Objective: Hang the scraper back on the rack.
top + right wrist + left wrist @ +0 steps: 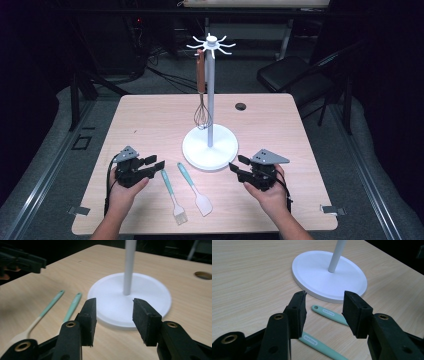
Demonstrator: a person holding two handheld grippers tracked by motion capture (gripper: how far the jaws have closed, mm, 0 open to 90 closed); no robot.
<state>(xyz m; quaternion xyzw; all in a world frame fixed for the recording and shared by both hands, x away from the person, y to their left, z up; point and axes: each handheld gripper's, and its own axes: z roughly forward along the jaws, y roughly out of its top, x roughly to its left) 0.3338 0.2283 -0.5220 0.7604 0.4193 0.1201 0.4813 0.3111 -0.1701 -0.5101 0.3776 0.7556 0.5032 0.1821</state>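
Desk (150, 115): whisk (201, 112) hanging on rack (210, 145); brush (173, 196), spatula (194, 189) lying flat awaiting pickup; left gripper (159, 165), right gripper (235, 165) both gaping wide, empty.

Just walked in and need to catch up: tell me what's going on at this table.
A person holds a gripper in each hand at a wooden table. The left gripper and the right gripper are both open and hold nothing. Between them lie a teal-handled pastry brush and a teal-handled spatula, side by side. Behind those stands a white utensil stand, with a wooden-handled whisk already hanging from one of its hooks.
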